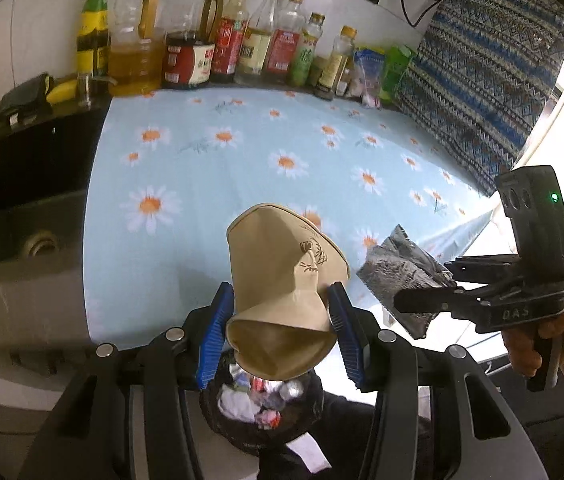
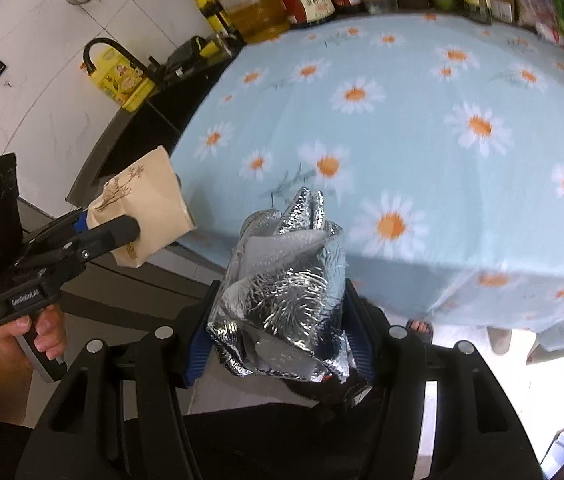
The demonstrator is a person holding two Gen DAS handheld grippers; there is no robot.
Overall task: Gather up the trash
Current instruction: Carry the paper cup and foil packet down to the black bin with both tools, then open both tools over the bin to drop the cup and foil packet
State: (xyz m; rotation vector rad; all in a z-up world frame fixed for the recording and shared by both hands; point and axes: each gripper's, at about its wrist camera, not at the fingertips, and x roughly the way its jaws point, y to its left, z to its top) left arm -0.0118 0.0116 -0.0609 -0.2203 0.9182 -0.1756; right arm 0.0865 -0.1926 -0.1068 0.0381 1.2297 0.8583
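Observation:
My left gripper (image 1: 279, 320) is shut on a crushed tan paper cup (image 1: 282, 272), held in the air off the table's near edge, directly above a black trash bin (image 1: 257, 412) with white and foil scraps in it. The cup also shows in the right wrist view (image 2: 141, 208), pinched in the left gripper (image 2: 121, 232). My right gripper (image 2: 275, 320) is shut on a crumpled silver foil bag (image 2: 282, 292), also in the air near the table edge. In the left wrist view the foil bag (image 1: 398, 272) sits in the right gripper (image 1: 422, 300), to the right of the cup.
The table has a light blue daisy-print cloth (image 1: 261, 152). Several oil and sauce bottles (image 1: 201, 40) line the back wall. A dark sink (image 1: 29, 200) lies left of the table. A patterned blue cloth (image 1: 482, 80) hangs at the right.

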